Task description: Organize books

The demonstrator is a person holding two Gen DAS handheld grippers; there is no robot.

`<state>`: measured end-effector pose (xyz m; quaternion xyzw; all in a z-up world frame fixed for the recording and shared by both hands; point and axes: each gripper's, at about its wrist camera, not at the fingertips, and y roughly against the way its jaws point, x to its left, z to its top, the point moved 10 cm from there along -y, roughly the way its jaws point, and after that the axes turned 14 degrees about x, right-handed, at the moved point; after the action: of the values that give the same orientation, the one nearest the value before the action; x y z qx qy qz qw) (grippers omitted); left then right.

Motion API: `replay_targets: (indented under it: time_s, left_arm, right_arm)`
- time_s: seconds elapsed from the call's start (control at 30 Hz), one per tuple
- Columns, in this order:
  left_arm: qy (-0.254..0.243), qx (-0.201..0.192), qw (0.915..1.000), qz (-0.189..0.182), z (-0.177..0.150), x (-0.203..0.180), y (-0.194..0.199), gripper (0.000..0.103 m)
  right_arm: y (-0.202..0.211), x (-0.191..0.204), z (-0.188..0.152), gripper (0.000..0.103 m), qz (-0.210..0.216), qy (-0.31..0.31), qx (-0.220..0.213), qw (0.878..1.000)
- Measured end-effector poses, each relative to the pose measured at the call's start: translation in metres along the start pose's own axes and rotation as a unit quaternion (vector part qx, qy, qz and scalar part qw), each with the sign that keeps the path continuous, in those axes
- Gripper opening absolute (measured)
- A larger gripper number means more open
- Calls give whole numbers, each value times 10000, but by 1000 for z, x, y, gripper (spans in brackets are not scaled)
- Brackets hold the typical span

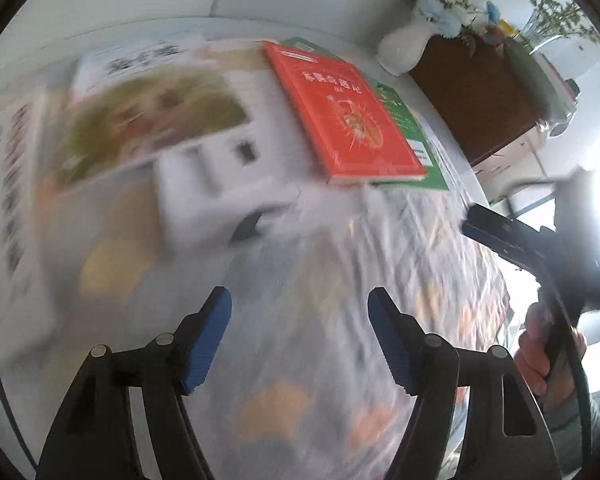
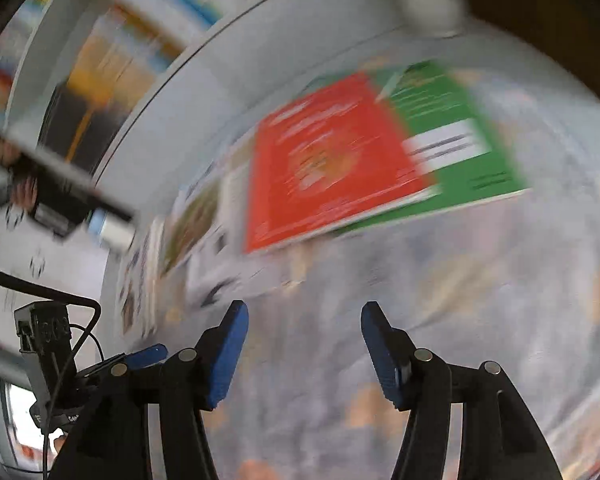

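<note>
**Both grippers empty above a table of books**

The left gripper (image 1: 300,336) hung over a crinkled, plastic-covered tablecloth (image 1: 340,280) with its blue-padded jaws spread and nothing between them. Ahead of it a red book (image 1: 348,116) lay flat on a green book (image 1: 416,140), the green cover showing along the red one's right and near edges. To the left of the pair, a larger white book with a green-brown picture (image 1: 148,120) lay on the cloth, smeared by motion blur; more printed covers beyond it at the left edge could not be read. A white vase of blue flowers (image 1: 404,48) stood behind the stack, beside a brown cabinet (image 1: 476,96).

The right gripper (image 2: 304,344) also hovered over the cloth with its jaws parted and empty, the red book (image 2: 332,160) and green book (image 2: 452,136) blurred ahead of it. In the left wrist view, a hand (image 1: 540,352) gripped that tool's handle at the right edge. A bookshelf (image 2: 112,48) showed as streaks at upper left.
</note>
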<state>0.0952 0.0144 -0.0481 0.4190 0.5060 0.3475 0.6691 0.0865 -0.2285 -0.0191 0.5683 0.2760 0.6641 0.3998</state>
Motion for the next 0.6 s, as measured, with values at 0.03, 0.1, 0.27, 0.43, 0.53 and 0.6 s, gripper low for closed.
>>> replay_targets:
  time_s: [0.03, 0.1, 0.27, 0.43, 0.53, 0.6]
  left_arm:
    - [-33, 23, 9999, 112, 12, -2, -3, 69]
    - [-115, 73, 9979, 633, 38, -4, -10, 69]
    - [-387, -224, 9971, 615, 95, -25, -9, 68]
    - [-78, -144, 9958, 906, 126, -8, -33, 44]
    - [89, -175, 9961, 862, 130, 0, -40, 41]
    - [110, -279, 9972, 691, 130, 0, -39, 41]
  right_arm:
    - [9, -11, 8, 57, -55, -83, -124, 9999]
    - [28, -39, 25, 57, -146, -290, -407, 9986]
    - [55, -87, 60, 57, 81, -821, -782, 9935]
    - [23, -69, 90, 44, -207, -241, -515, 9982]
    - [-5, -67, 108, 34, -354, -125, -335, 9987]
    - [-21, -72, 120, 33, -401, -238, -301, 9985]
